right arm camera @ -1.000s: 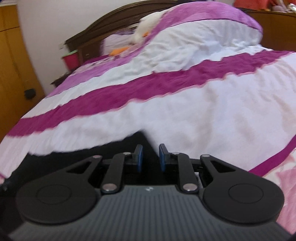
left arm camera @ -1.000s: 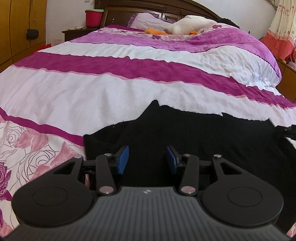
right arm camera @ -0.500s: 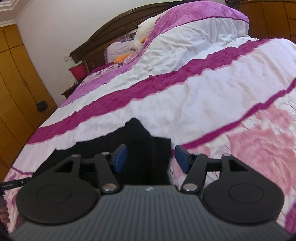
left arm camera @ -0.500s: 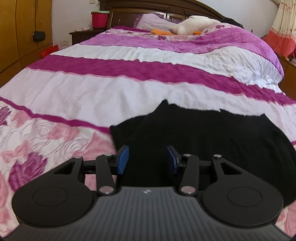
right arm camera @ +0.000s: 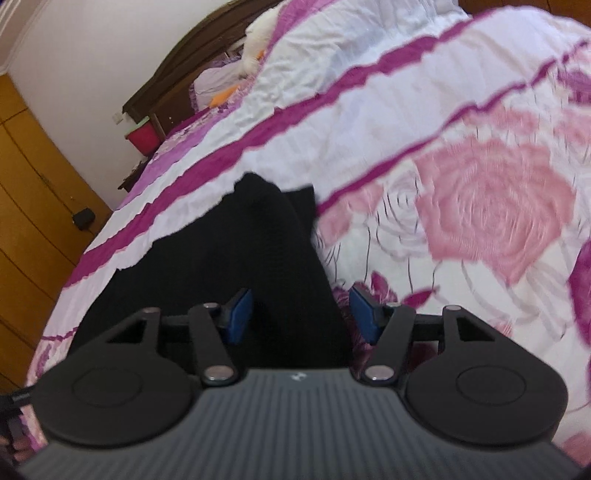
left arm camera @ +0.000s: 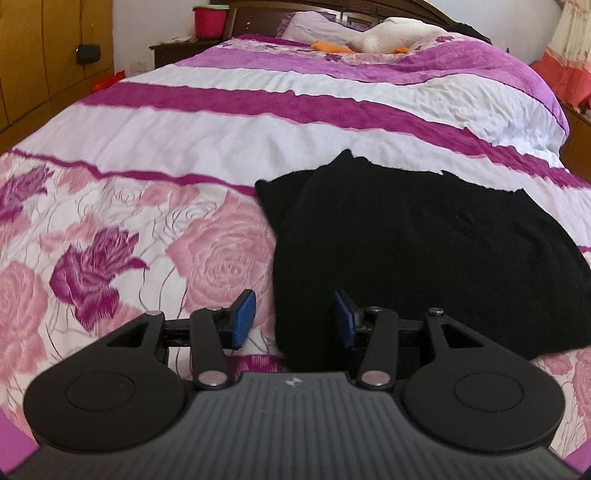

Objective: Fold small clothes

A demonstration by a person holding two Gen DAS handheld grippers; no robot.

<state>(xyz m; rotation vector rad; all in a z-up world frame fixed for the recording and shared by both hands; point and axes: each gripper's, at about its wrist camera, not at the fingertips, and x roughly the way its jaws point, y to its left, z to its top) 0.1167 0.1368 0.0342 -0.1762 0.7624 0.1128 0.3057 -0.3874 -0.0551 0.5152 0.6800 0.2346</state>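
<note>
A black knit garment (left arm camera: 424, 251) lies flat on the bed, folded into a rough rectangle. My left gripper (left arm camera: 293, 319) is open and empty, above the garment's near left corner. In the right wrist view the same garment (right arm camera: 229, 251) lies ahead and to the left. My right gripper (right arm camera: 301, 314) is open and empty, over the garment's near right edge. Both grippers' blue pads show with a wide gap between them.
The bedspread (left arm camera: 147, 240) has pink roses near me and magenta and white stripes further off. A white plush toy (left arm camera: 391, 31) and pillows lie by the headboard. A red tub (left arm camera: 208, 20) stands on a nightstand. Wooden wardrobes (right arm camera: 33, 192) line the left wall.
Both grippers have pulled back toward the foot of the bed, away from the garment. The right gripper, nearly shut a second ago, has opened wide. The garment stays flat.
</note>
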